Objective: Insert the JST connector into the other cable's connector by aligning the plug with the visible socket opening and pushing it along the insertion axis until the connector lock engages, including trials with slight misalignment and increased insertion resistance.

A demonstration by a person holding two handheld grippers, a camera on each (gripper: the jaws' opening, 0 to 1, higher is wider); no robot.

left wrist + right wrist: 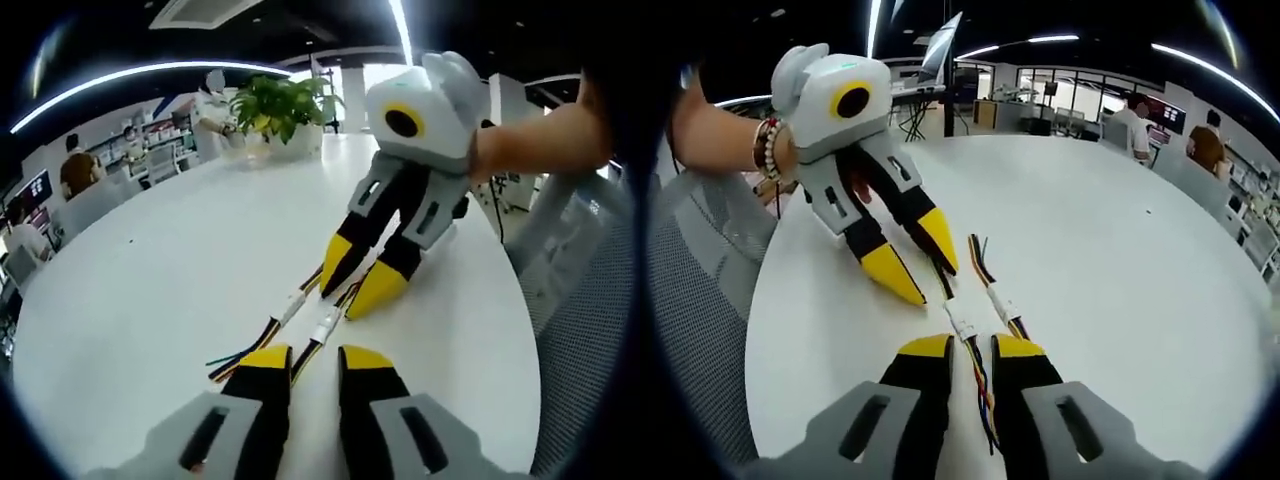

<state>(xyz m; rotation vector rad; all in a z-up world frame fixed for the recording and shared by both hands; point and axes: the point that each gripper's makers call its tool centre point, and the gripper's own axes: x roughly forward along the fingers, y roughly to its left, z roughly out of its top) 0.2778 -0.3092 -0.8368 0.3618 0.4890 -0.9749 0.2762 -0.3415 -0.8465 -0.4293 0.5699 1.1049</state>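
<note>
Two short cables with white JST connectors lie side by side on the white table (150, 270), not joined. One connector (325, 325) has wires running between the yellow tips of my left gripper (315, 358), which is open. The other connector (293, 305) has loose coloured wire ends (225, 365) to the left. My right gripper (357, 280) comes in from the upper right, open, tips resting at the cables' far end. In the right gripper view the connectors (962, 320) (1002, 300) lie just past my open right gripper (972, 348), with wires between its jaws. My left gripper (920, 262) stands open opposite.
A potted plant (280, 110) stands at the table's far edge. A grey mesh chair (590, 330) (700, 300) sits beside the table. A hand (730, 140) with a bracelet holds the left gripper. People sit at desks in the background (75, 170) (1205, 145).
</note>
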